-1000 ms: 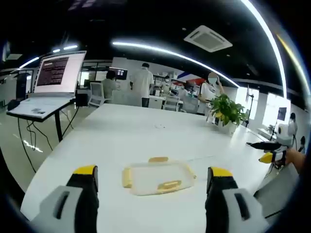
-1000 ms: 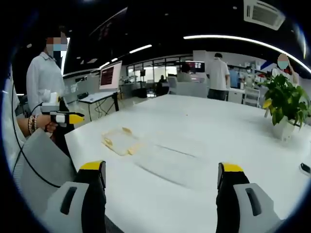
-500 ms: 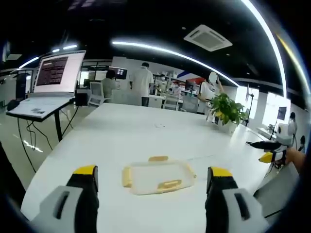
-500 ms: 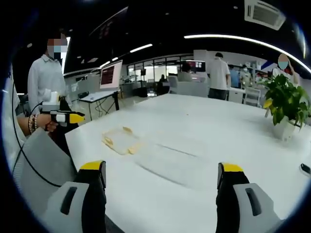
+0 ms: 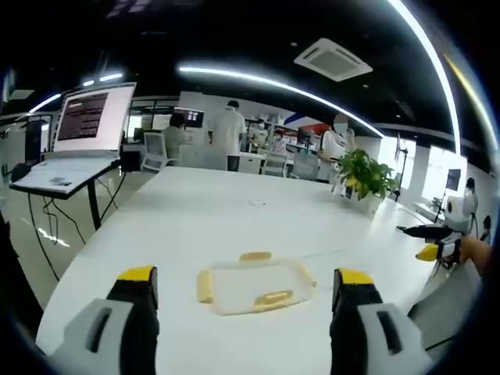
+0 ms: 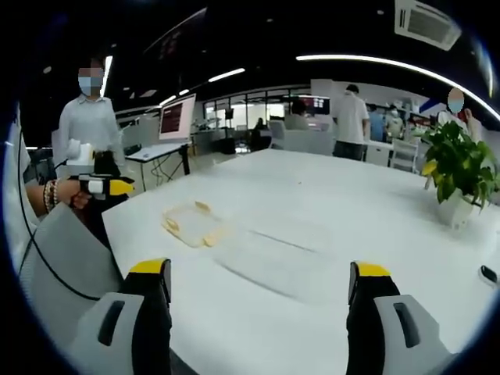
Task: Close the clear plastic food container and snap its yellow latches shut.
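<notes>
The clear plastic container (image 5: 254, 283) lies flat on the white table (image 5: 219, 211), with yellow latches on its left, far and near sides. My left gripper (image 5: 246, 275) stands open, short of the container, with nothing between its jaws. At the right edge a hand holds the right gripper (image 5: 426, 242). In the right gripper view the yellow-latched piece (image 6: 191, 225) lies left of centre, and a faint clear flat sheet (image 6: 277, 254) lies beside it. I cannot tell if the two are joined. My right gripper (image 6: 258, 271) is open and apart from both. The left gripper (image 6: 105, 187) is held at the table's left corner.
A potted plant (image 5: 363, 180) (image 6: 457, 176) stands at the table's far side. A laptop on a stand (image 5: 82, 129) is off the table's left. A person (image 6: 90, 121) stands behind the left gripper, and several people are at the room's back. A small dark object (image 6: 489, 273) lies at the right.
Container and both grippers stay where they were. The standing person in the right gripper view has shifted slightly to the right.
</notes>
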Available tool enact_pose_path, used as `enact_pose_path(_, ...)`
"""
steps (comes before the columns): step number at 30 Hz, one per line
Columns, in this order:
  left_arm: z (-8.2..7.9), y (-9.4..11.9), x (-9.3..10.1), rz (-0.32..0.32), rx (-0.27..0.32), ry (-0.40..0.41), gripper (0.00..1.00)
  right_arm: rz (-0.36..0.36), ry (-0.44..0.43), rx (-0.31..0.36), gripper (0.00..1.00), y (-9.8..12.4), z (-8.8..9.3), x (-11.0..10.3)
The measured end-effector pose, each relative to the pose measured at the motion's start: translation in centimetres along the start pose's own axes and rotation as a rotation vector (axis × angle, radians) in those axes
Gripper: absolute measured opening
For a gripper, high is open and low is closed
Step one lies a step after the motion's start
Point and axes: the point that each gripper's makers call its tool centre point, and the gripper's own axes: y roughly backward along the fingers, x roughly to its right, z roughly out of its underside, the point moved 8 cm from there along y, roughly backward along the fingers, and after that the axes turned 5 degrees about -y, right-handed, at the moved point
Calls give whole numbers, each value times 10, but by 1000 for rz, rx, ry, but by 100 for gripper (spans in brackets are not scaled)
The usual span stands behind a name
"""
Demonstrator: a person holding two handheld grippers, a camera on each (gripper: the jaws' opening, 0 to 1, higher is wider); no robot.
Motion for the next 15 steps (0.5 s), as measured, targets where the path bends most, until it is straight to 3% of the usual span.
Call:
enact_pose_path(9,-5,-2,-4,4,-12,-49,89,-5,37,-27,90,-3,-5,-3)
enact_pose_path(15,-11,-6,-13,6,15,-63,88,-33,78,-28,87,-13,-17,-8)
